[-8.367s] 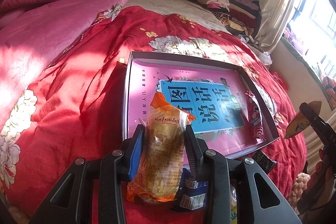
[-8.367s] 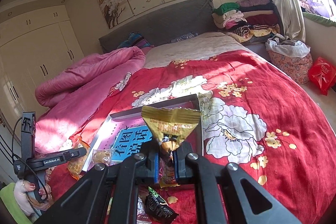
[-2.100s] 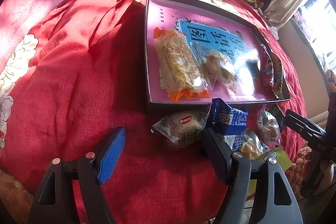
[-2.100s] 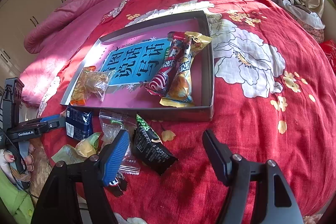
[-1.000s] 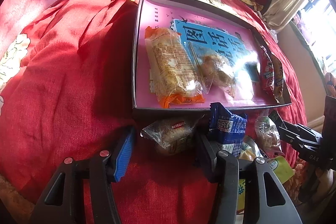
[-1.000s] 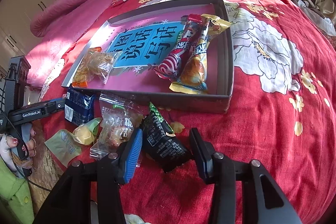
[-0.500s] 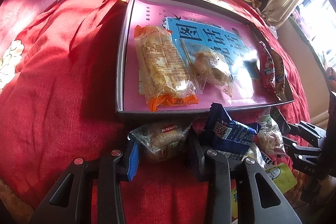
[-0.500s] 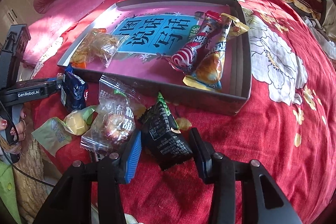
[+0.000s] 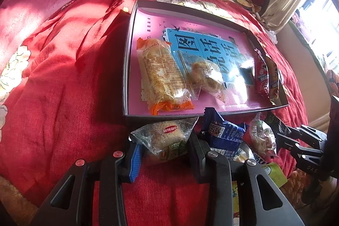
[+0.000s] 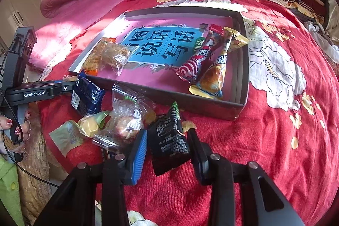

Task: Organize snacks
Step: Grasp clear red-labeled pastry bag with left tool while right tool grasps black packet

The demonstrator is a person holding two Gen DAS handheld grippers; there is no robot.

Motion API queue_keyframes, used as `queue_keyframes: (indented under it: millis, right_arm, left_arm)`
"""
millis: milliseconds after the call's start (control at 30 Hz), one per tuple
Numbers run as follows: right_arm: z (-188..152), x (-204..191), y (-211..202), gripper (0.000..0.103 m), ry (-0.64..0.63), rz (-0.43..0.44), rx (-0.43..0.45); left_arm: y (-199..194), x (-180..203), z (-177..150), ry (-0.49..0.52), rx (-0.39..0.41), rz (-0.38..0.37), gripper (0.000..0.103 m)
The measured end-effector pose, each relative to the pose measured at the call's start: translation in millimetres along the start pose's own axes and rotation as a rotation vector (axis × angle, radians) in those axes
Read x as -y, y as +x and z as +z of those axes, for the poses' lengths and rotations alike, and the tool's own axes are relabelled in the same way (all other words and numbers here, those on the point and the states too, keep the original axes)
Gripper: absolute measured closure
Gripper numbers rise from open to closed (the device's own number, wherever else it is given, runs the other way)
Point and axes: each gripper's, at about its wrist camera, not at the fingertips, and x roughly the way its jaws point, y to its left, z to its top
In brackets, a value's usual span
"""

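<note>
Red floral bedding [image 9: 63, 99] carries a shallow box [image 9: 127, 69] with a pink liner. At 9 o'clock in the box lie an orange-ended pack [image 9: 161, 75] and a clear pastry pack [image 9: 207, 77]; at 3 o'clock, two long wrappers [image 10: 209, 63] lie side by side. At 6 o'clock, just outside the box, the left tool [image 9: 163, 154] sits narrow, clamped on a clear bun pack [image 9: 167, 139]. A blue packet [image 9: 224, 132] lies just beside it at 3 o'clock. The right tool [image 10: 167, 145] is closing around a black packet [image 10: 169, 139], its pads [image 10: 141, 154] almost touching it, with a clear candy pack [image 10: 127, 122] at 9 o'clock.
</note>
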Motion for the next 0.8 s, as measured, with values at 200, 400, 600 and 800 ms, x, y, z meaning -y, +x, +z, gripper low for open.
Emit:
queue_keyframes:
  millis: [200, 400, 600, 800]
  right_arm:
    - [-2, 1, 9, 0.069, -0.006, -0.013, -0.035]
    - [-4, -12, 28, 0.067, -0.088, -0.094, -0.084]
    - [-4, -10, 19, 0.07, -0.071, -0.085, -0.045]
    - [-3, 6, -9, 0.07, 0.049, 0.037, 0.038]
  left_arm:
    - [-8, -1, 0, -0.01, 0.021, 0.005, 0.064]
    - [-10, -5, 2, -0.023, 0.031, 0.004, 0.064]
    - [-21, -7, 5, -0.03, 0.073, -0.014, 0.064]
    - [-30, -8, 6, -0.049, 0.099, -0.037, 0.064]
